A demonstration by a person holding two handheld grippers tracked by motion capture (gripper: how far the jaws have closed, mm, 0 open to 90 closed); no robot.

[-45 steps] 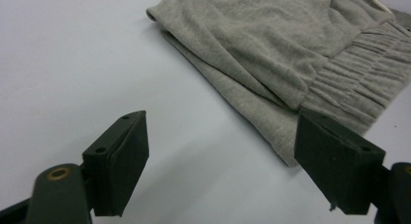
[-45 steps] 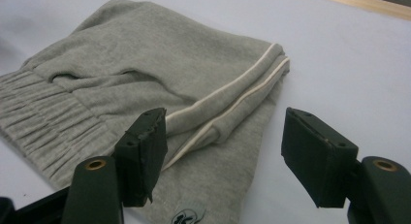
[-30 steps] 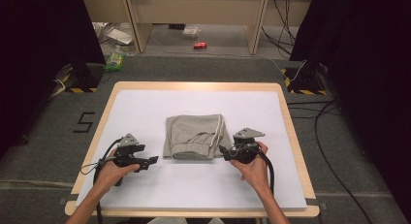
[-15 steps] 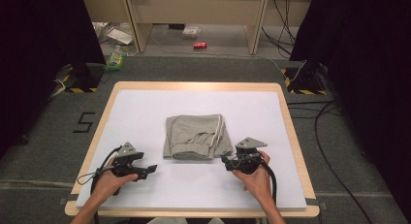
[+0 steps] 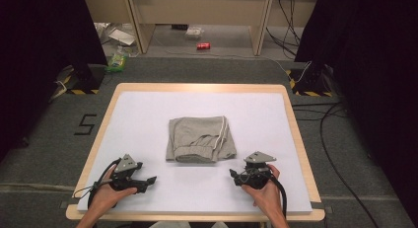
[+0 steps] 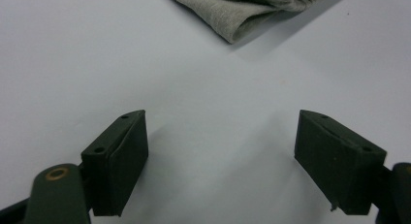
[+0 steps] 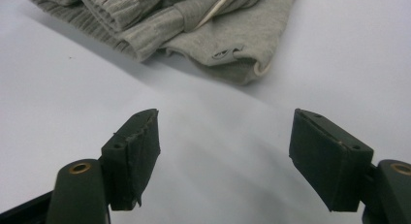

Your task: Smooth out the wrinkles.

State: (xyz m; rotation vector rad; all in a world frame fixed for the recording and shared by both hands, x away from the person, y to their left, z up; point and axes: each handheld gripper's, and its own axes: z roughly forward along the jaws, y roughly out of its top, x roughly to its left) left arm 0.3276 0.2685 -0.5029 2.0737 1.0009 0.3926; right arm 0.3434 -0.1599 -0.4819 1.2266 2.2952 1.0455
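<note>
a single black figure "5" [image 5: 87, 124] stands marked on the grey carpeted floor [image 5: 44, 154] just left of the pale wooden desk [image 5: 197, 88], about level with the desk's middle; it is the one sign that can be read; the small red can [image 5: 203, 46] lying on the floor beyond the desk bears print too small to make out; the green packet [image 5: 117, 61] on the floor at the far left likewise shows no legible wording
</note>
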